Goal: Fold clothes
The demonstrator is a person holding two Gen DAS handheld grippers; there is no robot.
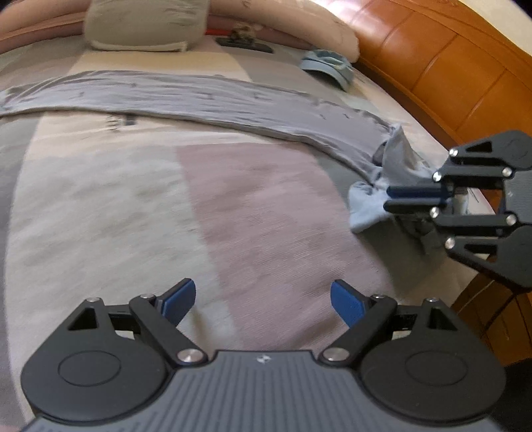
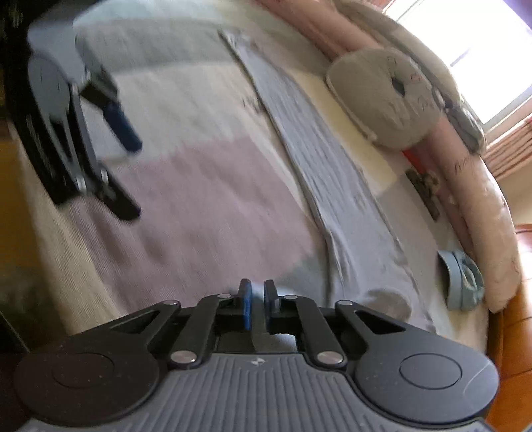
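Nearest your left camera, your left gripper (image 1: 262, 299) hangs over the blanket with its blue-padded fingers spread wide and nothing between them. Beneath it lies the striped bedspread (image 1: 139, 199) of beige, grey and dusty-pink bands. Your right gripper (image 1: 387, 199) sits at the right edge of that view, its jaws drawn nearly together; the right wrist view shows only a thin gap between the pads, with no cloth in it. Just beside its tips lies a crumpled pale-blue cloth (image 1: 369, 207), which meets the end of the long grey garment (image 1: 206, 99) stretched flat across the bed. Farther back rest a grey-green pillow (image 1: 146, 25), a folded light-blue cap (image 1: 327, 66) and the orange-brown padded headboard (image 1: 442, 63).
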